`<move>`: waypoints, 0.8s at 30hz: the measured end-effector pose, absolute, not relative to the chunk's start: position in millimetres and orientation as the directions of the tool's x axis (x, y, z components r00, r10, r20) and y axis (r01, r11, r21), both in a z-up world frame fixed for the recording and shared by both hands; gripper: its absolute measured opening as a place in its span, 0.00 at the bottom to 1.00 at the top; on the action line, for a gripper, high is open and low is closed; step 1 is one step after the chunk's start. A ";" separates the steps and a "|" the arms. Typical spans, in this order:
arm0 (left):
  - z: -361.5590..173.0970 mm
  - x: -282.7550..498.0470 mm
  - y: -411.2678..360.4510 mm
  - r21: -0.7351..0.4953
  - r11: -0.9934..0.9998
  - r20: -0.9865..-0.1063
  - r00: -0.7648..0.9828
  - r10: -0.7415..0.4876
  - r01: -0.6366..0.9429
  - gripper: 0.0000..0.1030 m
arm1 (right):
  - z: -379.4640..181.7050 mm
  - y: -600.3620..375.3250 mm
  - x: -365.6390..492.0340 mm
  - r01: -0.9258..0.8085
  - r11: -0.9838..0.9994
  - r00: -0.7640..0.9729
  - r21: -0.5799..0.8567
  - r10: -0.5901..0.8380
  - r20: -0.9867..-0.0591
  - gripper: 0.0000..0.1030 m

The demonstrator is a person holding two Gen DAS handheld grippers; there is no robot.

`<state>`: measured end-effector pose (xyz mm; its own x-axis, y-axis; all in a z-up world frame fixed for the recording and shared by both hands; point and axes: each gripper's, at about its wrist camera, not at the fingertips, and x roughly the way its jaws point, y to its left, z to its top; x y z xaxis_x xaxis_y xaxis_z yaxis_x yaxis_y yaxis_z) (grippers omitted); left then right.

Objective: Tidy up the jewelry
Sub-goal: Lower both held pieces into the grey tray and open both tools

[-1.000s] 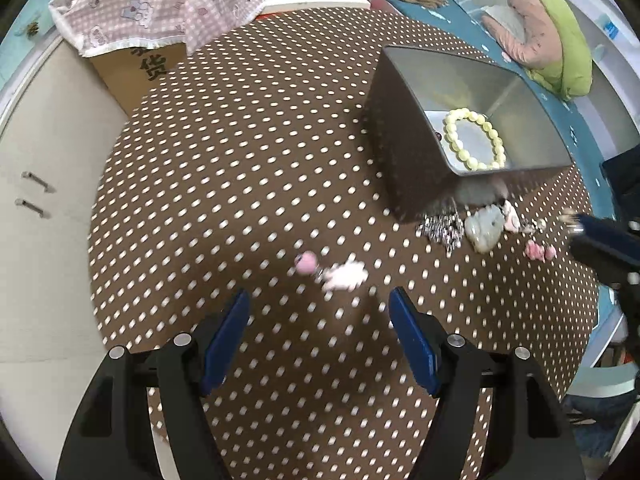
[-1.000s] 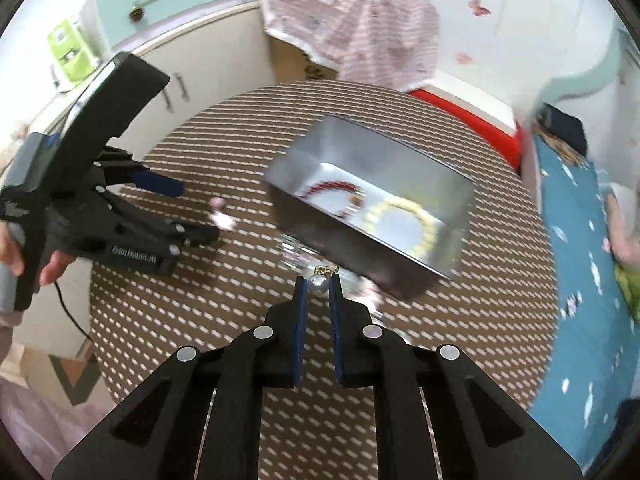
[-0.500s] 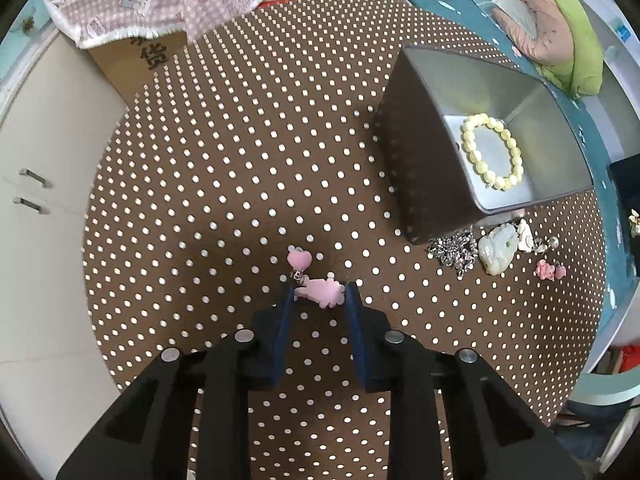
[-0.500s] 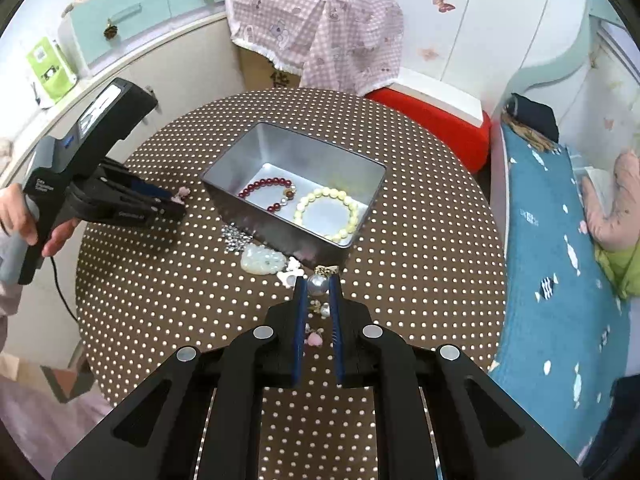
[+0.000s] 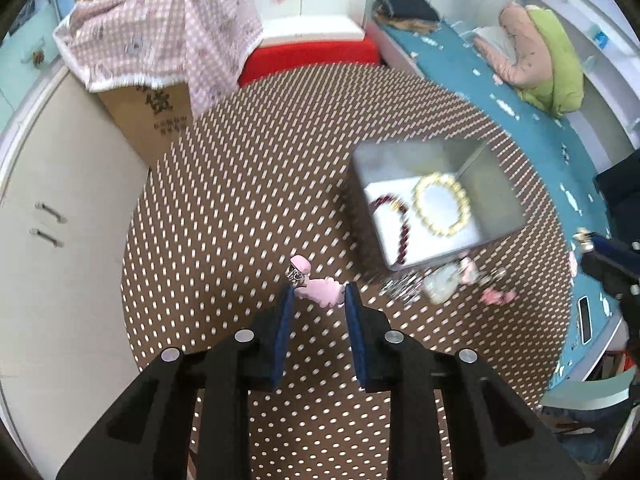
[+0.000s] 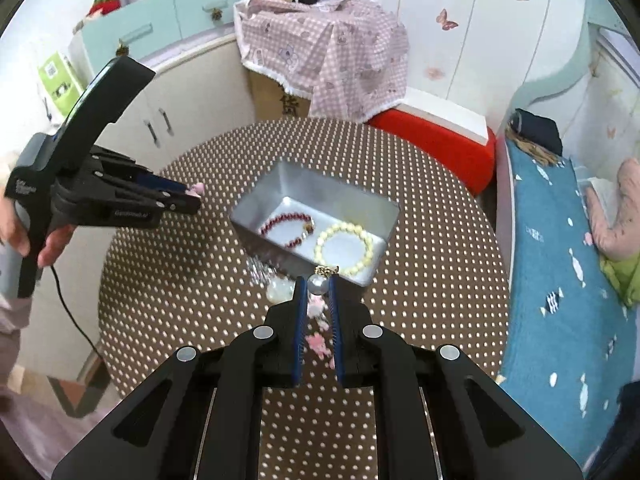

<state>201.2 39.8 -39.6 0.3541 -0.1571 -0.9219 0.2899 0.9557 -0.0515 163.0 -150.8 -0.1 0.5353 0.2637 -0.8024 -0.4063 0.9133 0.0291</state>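
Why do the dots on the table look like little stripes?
Left wrist view: motion blur stretches the tablecloth dots into streaks, and the metal tin looks smeared. Right wrist view: dots stay rounder, and the pearl pendant looks sharp. Both views bend the room at the edges, as fisheye lenses do.

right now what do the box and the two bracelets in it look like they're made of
box: looks like thin metal, brushed silver, with dull reflections on its walls.
Yellow bracelet: round, glossy cream beads, possibly stone, resin or plastic.
Red bracelet: small, shiny dark red beads, perhaps glass or stone, with a gold-coloured piece.
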 end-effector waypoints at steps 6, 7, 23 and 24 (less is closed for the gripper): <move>-8.5 204.1 6.1 -0.061 0.939 -0.894 0.400 -0.201 0.338 0.24 | 13.2 -141.4 177.2 -0.412 0.910 0.556 0.037 0.283 -0.782 0.11; -3.6 205.1 0.4 -0.064 0.936 -0.890 0.405 -0.210 0.345 0.24 | 14.6 -139.9 181.2 -0.411 0.911 0.558 0.036 0.283 -0.780 0.11; -6.2 219.9 -20.0 -0.071 0.934 -0.905 0.372 -0.208 0.350 0.34 | 22.8 -144.0 220.6 -0.402 0.913 0.564 0.069 0.306 -0.767 0.15; -7.1 219.8 -19.2 -0.071 0.935 -0.905 0.371 -0.206 0.347 0.37 | 21.8 -143.3 220.1 -0.401 0.914 0.561 0.062 0.298 -0.772 0.19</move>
<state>219.8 -19.2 -7.1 0.3712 -0.2064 -0.9053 0.3471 0.9351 -0.0709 220.1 -143.3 21.8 0.5608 0.2985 -0.7723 -0.4010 0.9140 0.0620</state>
